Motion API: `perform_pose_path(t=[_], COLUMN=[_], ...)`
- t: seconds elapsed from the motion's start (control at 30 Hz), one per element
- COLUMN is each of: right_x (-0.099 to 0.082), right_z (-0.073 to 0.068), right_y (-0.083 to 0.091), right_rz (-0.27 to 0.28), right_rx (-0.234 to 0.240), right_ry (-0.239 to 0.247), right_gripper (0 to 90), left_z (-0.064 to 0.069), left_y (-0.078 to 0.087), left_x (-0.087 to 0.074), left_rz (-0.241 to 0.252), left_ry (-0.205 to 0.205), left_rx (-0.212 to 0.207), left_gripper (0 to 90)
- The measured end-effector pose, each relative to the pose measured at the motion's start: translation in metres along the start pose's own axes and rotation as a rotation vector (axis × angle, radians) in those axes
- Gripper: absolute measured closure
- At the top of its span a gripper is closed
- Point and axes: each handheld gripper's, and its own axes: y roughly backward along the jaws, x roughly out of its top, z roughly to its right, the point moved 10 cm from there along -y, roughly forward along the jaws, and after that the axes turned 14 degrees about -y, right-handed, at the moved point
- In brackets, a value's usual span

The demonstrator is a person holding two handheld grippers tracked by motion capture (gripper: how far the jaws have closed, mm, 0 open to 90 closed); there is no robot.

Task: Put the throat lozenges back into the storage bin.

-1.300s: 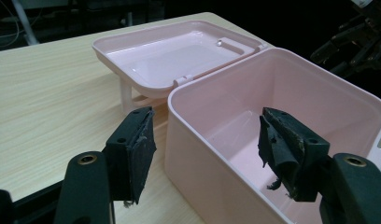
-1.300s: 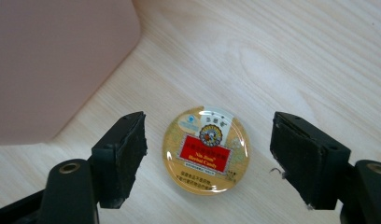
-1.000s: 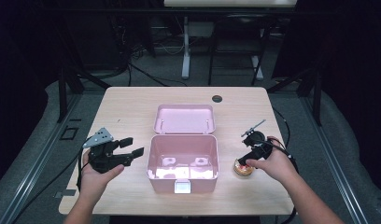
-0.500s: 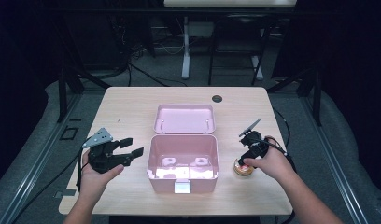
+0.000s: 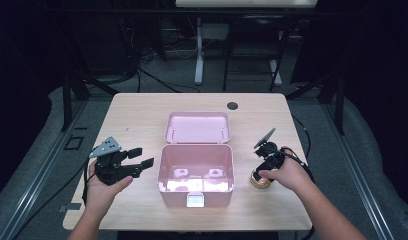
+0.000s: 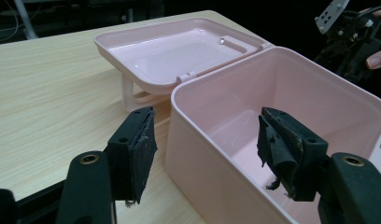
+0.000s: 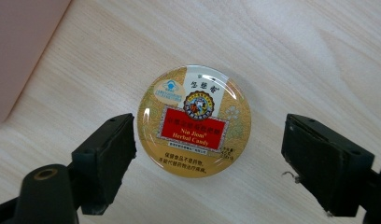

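The right gripper (image 5: 262,172) hangs over a round gold candy tin (image 7: 194,121) that lies flat on the table (image 5: 142,115), near its right front corner. In the right gripper view the jaws stand spread wide, one on each side of the tin, and have just been opening; the left pad sits just beside the tin's rim, the right pad stands clear of it, and neither presses on it. The tin's lid faces up, with a red label across its middle. From above the person's right hand (image 5: 287,172) covers much of the tin (image 5: 258,181), which shows as a small gold disc under the gripper.

Just left of the tin stands a pink box (image 5: 196,172), open, its lid (image 5: 197,127) thrown back and resting behind it. The box wall shows as a pink edge at the top left of the right gripper view, near the tin but apart from it. Nothing lies between tin and box.

The left gripper (image 5: 142,161) is held at the box's left side, near its wall. Its jaws are spread with nothing between the pads; in the left gripper view they frame the box's near corner (image 6: 212,154). A dark round grommet (image 5: 232,106) sits in the table's far edge, well apart from everything.
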Motion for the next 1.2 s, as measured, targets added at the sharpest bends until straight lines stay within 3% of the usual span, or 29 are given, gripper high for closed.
perform_pose_path(t=[0.07, 0.37, 1.2], right_x=[0.000, -0.001, -0.004], right_z=[-0.001, -0.003, -0.005], right_y=[-0.002, -0.013, -0.033], right_rz=[-0.007, -0.031, -0.086], right_rx=[0.008, 0.003, -0.001], right_ry=[-0.014, 0.014, 0.013], right_gripper=[16.4, 14.5, 15.7], left_z=[0.000, -0.001, 0.000], left_y=[0.000, 0.000, -0.002], left_x=[0.000, -0.002, -0.002], left_rz=[0.003, -0.008, 0.003], left_ry=[0.004, 0.010, 0.013], left_rx=[0.002, -0.004, -0.003], left_gripper=[36.9, 36.9, 37.2])
